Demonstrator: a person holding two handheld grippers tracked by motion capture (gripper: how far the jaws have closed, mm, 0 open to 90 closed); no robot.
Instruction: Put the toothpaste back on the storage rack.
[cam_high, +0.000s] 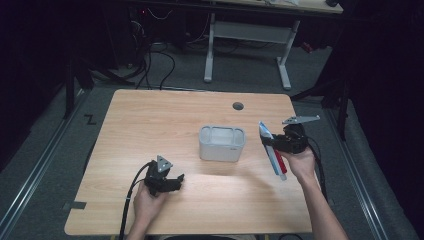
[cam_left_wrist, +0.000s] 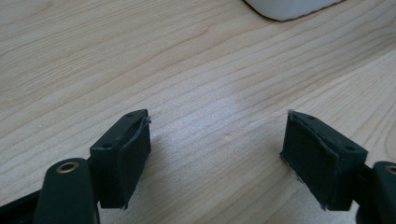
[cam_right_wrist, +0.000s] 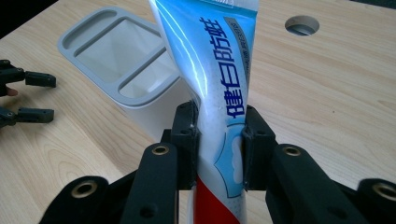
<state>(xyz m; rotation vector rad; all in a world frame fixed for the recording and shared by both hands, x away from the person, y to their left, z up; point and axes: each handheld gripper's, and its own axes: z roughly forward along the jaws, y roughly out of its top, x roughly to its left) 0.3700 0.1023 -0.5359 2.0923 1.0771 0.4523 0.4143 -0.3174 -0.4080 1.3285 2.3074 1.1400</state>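
A blue, white and red toothpaste tube (cam_right_wrist: 219, 93) is pinched between the pads of my right gripper (cam_right_wrist: 218, 140), which is shut on its middle. In the high view that right gripper (cam_high: 276, 144) holds the toothpaste tube (cam_high: 273, 150) in the air just right of a grey compartmented holder (cam_high: 222, 143) at the table's centre. The holder's (cam_right_wrist: 126, 60) open compartments sit beyond the tube, to its left. My left gripper (cam_high: 176, 178) rests low at the front left of the table. Its jaws stand wide apart in the left gripper view (cam_left_wrist: 217, 140), with bare wood between them.
The wooden table (cam_high: 150, 120) has a round cable hole (cam_high: 238, 106) behind the holder. A white desk frame (cam_high: 250, 45) and cables stand on the floor beyond the far edge. The holder's corner (cam_left_wrist: 289, 7) lies ahead of the left gripper.
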